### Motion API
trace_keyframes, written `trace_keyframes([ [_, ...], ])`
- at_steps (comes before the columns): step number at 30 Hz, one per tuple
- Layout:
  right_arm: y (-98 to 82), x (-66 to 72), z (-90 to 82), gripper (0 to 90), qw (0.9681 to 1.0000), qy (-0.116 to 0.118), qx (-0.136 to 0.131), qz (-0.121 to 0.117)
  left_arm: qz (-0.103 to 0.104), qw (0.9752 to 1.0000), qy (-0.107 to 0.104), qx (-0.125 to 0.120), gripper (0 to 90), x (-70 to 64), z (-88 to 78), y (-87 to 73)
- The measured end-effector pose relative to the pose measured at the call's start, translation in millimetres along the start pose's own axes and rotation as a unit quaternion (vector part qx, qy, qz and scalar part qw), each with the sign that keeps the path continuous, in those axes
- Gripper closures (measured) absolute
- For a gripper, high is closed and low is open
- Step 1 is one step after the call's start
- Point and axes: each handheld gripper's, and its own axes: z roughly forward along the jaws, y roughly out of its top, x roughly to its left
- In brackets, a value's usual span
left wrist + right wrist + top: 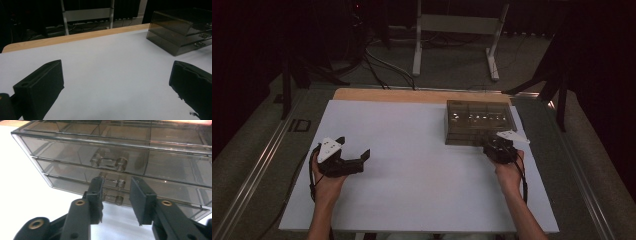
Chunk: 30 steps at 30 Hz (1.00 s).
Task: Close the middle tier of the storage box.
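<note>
At the near front face of the smoky drawer box [479,122], toward the bench's [412,165] far right, I see my right gripper [499,147]; the left gripper [354,150] idles well left of the box, released. In the left gripper view, nothing lies between the wide jaws. In the right gripper view, the right gripper [116,192] is parted around the middle drawer handle [113,182], probably not pinching; I'd centre, then clench squarely.
</note>
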Motion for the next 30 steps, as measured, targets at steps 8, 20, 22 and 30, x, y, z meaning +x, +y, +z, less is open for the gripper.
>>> trace_keyframes([
  [8,1.3,0.3,-6.8,30.7,0.9997,0.026,0.0,0.0,-0.001,1.0,-0.001,0.001,1.0,0.6,-3.3,0.4],
  [20,1.5,5.9,-15.2,0.1,0.9995,0.026,0.008,-0.016,0.001,1.0,-0.002,0.002,1.0,0.2,-5.0,0.7],
  [22,0.7,6.7,-17.0,0.1,0.9993,0.031,0.007,-0.021,0.0,1.0,0.0,0.002,1.0,0.8,-6.1,0.6],
  [30,1.3,7.4,-29.4,0.1,0.9988,0.04,-0.002,-0.026,-0.004,1.0,0.007,-0.002,1.0,5.0,-11.7,-0.2],
])
